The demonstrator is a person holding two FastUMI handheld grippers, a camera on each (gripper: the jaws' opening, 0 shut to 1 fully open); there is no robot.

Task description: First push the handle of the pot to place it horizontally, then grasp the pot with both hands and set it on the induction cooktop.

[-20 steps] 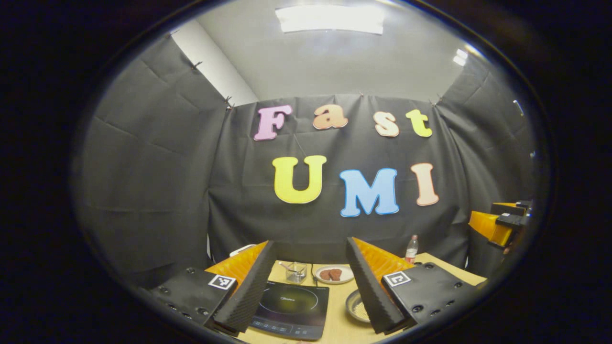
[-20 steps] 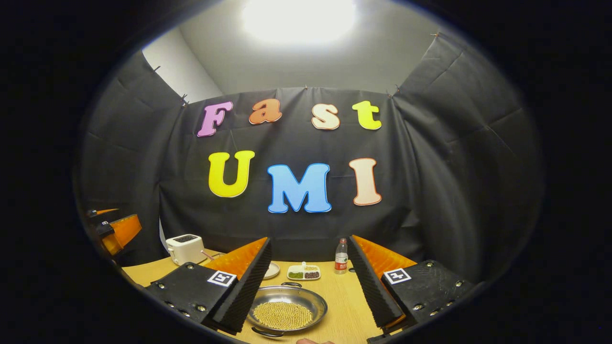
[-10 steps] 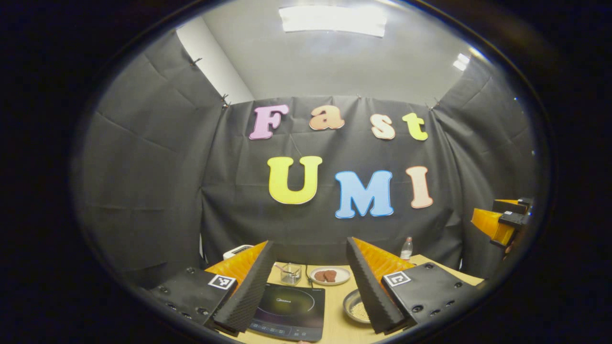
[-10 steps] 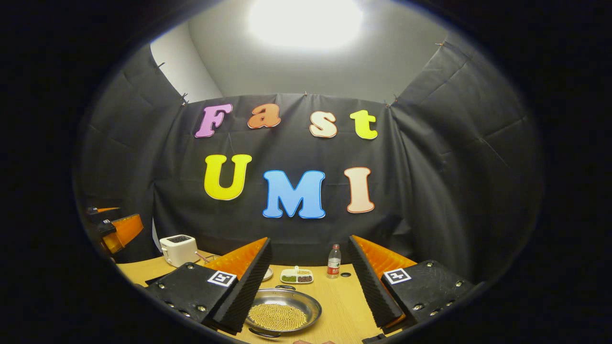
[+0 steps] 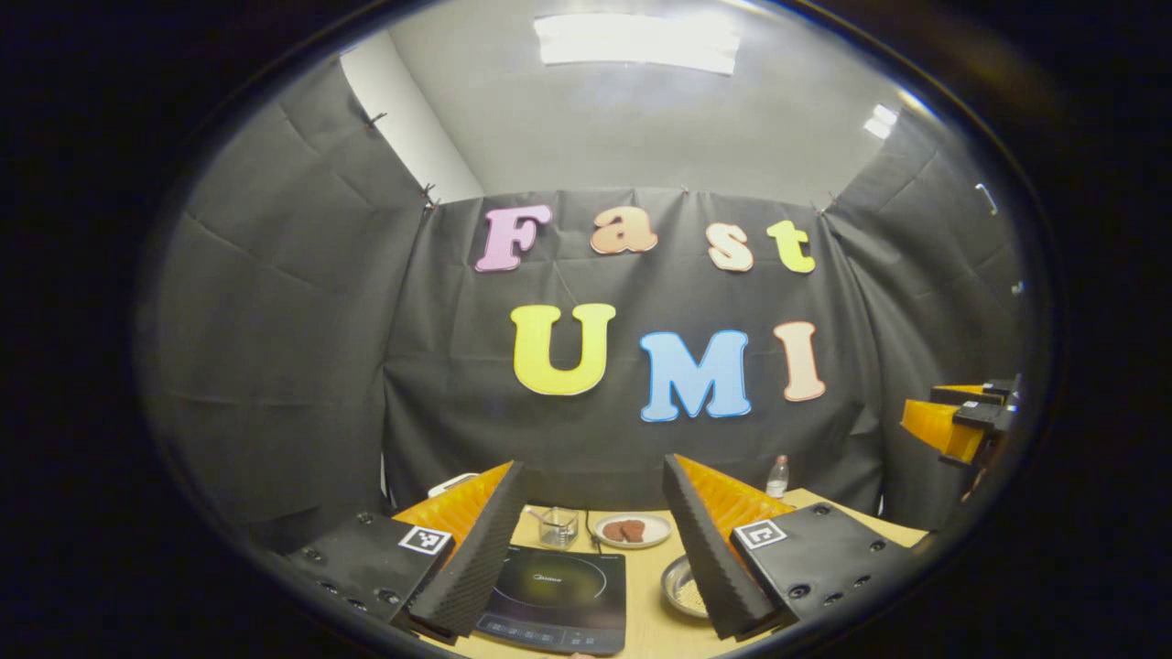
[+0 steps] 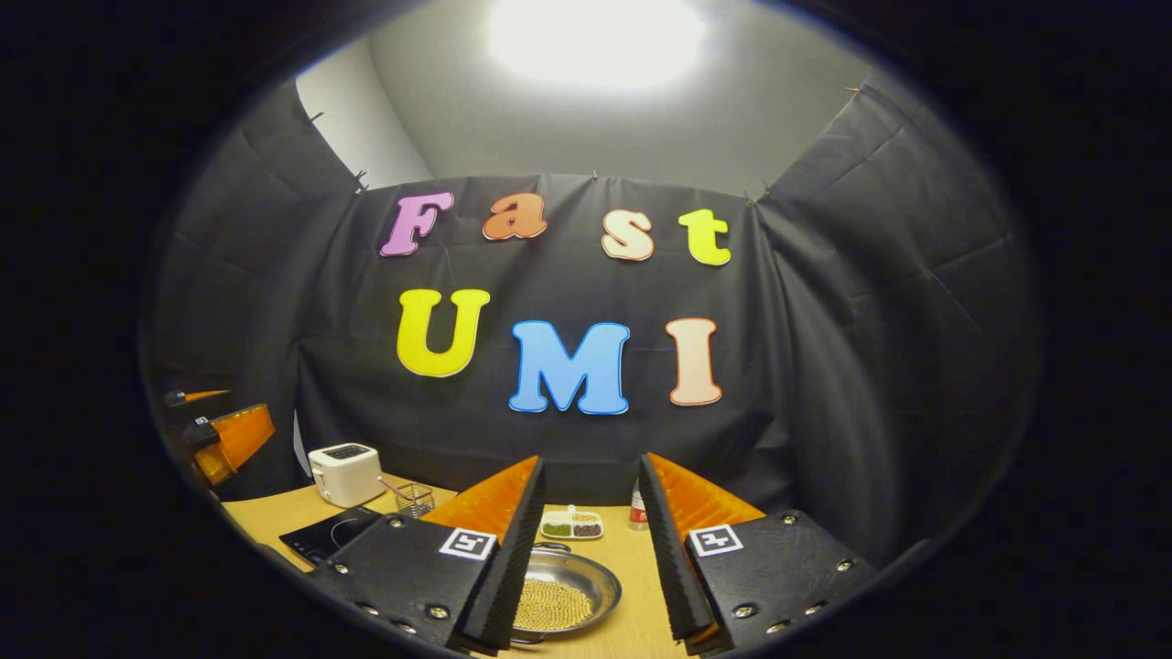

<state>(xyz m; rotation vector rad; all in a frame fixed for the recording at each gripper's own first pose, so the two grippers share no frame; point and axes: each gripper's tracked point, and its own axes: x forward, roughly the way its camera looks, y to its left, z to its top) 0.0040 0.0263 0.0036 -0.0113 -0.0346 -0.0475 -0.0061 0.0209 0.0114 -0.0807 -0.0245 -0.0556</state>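
Black cloth walls close in your wooden table (image 6: 641,586). In the left gripper view your left gripper (image 5: 593,549) hangs above the near edge with its fingers spread wide, and the induction cooktop (image 5: 555,588) lies between them. Just right of the cooktop the pot (image 5: 682,587) peeks out beside the right finger. In the right gripper view your right gripper (image 6: 586,549) has its fingers apart, though narrower, holding nothing; the pot (image 6: 560,597), with pale grains inside, sits on the table below them. Farther off stand a toaster (image 6: 345,473), a divided dish (image 6: 572,524) and a bottle (image 5: 776,477).
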